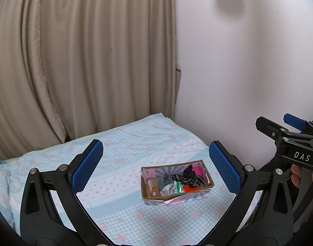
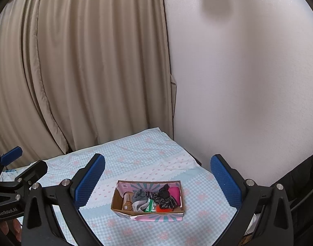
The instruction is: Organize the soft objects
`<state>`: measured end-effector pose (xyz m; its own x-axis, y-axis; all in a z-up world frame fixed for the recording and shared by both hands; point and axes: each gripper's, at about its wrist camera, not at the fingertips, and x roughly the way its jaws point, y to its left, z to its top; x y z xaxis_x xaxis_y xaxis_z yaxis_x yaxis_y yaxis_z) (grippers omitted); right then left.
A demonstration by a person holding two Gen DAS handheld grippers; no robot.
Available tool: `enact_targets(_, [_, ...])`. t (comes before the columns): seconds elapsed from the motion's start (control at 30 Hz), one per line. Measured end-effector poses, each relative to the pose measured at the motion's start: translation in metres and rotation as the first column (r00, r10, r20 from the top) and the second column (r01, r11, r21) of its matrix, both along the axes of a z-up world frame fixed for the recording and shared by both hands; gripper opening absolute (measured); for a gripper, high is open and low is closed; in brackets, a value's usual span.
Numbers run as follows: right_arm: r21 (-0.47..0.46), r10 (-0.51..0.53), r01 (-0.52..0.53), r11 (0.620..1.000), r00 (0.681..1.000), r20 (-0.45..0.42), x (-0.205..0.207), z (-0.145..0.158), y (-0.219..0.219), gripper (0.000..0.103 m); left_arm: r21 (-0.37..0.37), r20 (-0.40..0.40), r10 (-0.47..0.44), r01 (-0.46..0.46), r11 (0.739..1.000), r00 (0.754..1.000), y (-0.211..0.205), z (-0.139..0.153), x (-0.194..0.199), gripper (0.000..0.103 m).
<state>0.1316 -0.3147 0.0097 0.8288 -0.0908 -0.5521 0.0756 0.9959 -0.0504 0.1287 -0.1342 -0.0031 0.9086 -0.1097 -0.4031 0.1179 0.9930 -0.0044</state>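
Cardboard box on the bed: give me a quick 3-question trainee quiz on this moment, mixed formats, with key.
1. True or false: the cardboard box holds several soft items.
2. Multiple choice: the left tongs and right tongs are A) both open and empty, B) both shut on cloth, C) one open, one shut.
3. Fill in: the orange item lies against the box's ____ wall, as seen in the right wrist view.

Key: 1 true; 2 A; 3 near.
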Motion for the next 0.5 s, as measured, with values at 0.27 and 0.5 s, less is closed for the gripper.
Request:
enact_targets(0.27, [-0.004, 0.0, 0.0, 1.0, 1.0, 0.003, 0.0033, -0.0005, 0.0015, 0.103, 0.007, 0.002, 0.01, -0.01, 1.0, 1.0, 0.0018, 0.001, 0.0016, 0.103])
enact_targets(0.5, [-0.004, 0.001, -0.001, 1.0, 1.0, 0.005, 0.0049, -0.001, 0.0007, 0.103, 0.008, 0.002, 0.01, -0.01, 1.0, 1.0, 0.0022, 0.0013, 0.0016, 0.103])
